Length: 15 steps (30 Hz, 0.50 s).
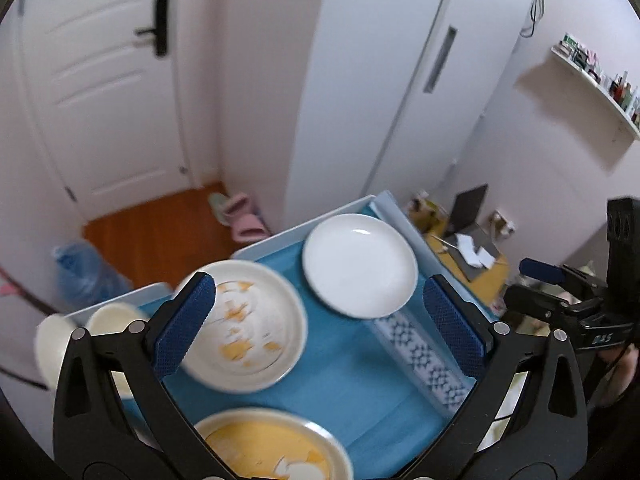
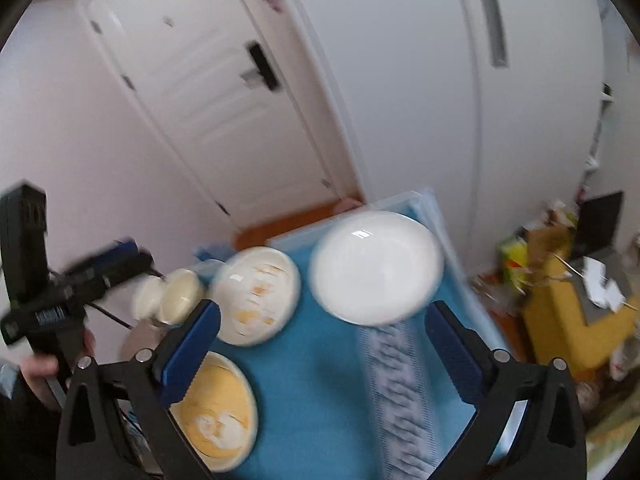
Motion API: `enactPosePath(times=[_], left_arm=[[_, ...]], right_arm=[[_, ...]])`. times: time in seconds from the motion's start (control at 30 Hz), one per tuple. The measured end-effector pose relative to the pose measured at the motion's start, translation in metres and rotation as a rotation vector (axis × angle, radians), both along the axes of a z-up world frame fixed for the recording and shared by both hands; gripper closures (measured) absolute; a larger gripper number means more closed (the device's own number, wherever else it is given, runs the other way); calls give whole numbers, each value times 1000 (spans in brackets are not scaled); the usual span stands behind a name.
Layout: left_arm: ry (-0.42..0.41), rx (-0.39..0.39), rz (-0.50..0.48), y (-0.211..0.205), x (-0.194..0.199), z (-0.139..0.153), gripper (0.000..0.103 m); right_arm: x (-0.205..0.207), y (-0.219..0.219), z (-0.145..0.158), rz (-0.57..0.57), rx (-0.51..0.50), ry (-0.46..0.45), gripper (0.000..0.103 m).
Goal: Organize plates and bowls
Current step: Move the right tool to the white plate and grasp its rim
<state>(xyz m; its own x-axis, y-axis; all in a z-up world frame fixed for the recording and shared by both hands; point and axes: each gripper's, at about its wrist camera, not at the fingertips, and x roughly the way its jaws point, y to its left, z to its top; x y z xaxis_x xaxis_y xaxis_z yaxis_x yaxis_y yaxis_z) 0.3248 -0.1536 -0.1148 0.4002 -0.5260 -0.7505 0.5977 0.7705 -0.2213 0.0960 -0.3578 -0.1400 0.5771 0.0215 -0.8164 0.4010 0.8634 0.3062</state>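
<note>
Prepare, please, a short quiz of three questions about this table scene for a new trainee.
1. True or false: the left gripper holds a plate.
2. Which dish has no pattern? A) the plain white plate B) the dish with orange marks C) the yellow dish
3. Fill in: the two small cream cups stand at the ____ edge of the blue cloth, seen from the right wrist.

Key: 1 false, both the left gripper and the right gripper are open and empty; 2 A; 3 left.
</note>
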Motion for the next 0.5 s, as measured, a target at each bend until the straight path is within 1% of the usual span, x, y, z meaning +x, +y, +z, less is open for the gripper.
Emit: enactPosePath(times=[0.07,0.13,0.2,0.23,0.3,0.33,0.4,0.47,0.5], left_arm=[[41,1,-25,-16,20,-12,0],[59,44,-43,-35,40,-29,0],[80,82,-69,-53,55,-47,0],[96,103,-90,-65,65,-60,0],[119,134,-120,-79,75,-82,1],[136,152,-135,-85,80,-94,3],[171,183,-156,-95,90,-117,13],[210,207,-175,-107,98,-137,28],[231,221,-186,-111,102,-147,31]], right_arm=[[2,-19,-10,-45,19,-1,1],[7,-33,-24,-82,42,-2,1],[15,-44,-41,-109,38,26,1],[20,-49,-52,-116,45,46,1],[29,-57,-81,-115,115,64,1],[33,-59,-90,-116,140,71,1],[37,-63,-121,-137,197,105,1],[37,-64,-140,-158,233,119,2],[38,-66,-149,-167,248,127,7]])
